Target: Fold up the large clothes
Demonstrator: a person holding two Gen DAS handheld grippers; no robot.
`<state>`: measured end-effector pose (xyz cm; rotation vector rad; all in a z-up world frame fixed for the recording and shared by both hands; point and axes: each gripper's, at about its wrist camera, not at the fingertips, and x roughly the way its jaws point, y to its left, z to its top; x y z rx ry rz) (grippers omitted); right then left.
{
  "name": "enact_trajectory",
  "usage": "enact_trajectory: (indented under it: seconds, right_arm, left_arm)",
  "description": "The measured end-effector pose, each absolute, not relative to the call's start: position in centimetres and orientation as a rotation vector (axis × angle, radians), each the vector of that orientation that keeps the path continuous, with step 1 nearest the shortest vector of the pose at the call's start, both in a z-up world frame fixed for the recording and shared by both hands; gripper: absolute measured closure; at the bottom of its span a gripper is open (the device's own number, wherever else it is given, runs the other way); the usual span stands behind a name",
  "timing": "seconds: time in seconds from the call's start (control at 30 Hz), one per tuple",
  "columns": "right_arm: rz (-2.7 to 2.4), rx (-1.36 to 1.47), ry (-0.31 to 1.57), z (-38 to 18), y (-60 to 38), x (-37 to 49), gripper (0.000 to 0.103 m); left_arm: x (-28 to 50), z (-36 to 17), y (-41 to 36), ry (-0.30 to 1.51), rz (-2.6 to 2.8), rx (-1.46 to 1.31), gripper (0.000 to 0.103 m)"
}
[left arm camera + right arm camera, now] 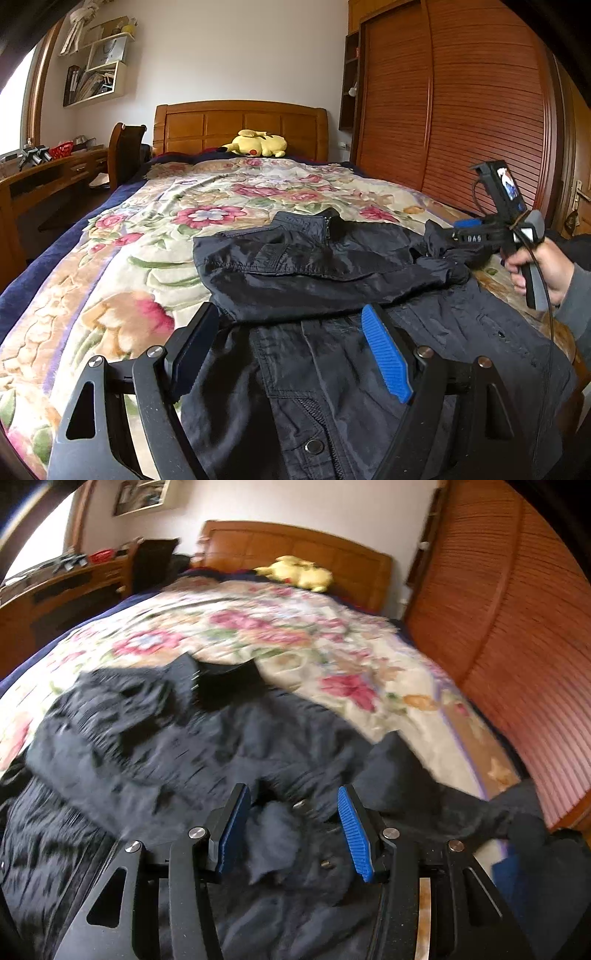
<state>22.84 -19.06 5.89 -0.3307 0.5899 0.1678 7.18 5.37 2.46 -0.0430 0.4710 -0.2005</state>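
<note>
plush toy (258, 143) – far beyond jacket (325, 266)

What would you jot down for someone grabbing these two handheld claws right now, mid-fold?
Left gripper: open, empty, hovering over the jacket's front.
Right gripper: jaws apart, a bunch of sleeve fabric between the pads, not pinched.
Black jacket: spread on the floral bedspread, collar toward the headboard; one sleeve already folded across the chest.
Left to do: settle the right-side sleeve, fold the body, smooth it.

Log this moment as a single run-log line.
black jacket flat on floral bed | left claw open | right claw open over sleeve
</note>
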Motion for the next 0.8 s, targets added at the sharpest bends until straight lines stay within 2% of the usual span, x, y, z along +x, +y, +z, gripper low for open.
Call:
enact_trajectory:
  seconds: [0.43,0.67,0.7,0.8]
  right_arm:
    - [0.154,-0.349,0.739,0.3,-21.1,25.0,0.052]
    - [0.210,-0.311,0.740,1.7,-24.1,26.4,0.051]
    - [0.220,-0.309,0.727,2.3,-24.6,26.2,0.051]
    - [0.225,-0.298,0.691,3.7,-26.6,25.3,0.039]
  left_arm:
    - [8.4,1.7,3.5,0.503,-0.214,-0.020,0.022]
    - [9.1,1.3,2.6,0.515,-0.219,-0.012,0.022]
    - [9.2,1.2,2.5,0.517,-0.219,-0.010,0.022]
    - [9.4,1.1,2.3,0.522,-0.220,-0.008,0.022]
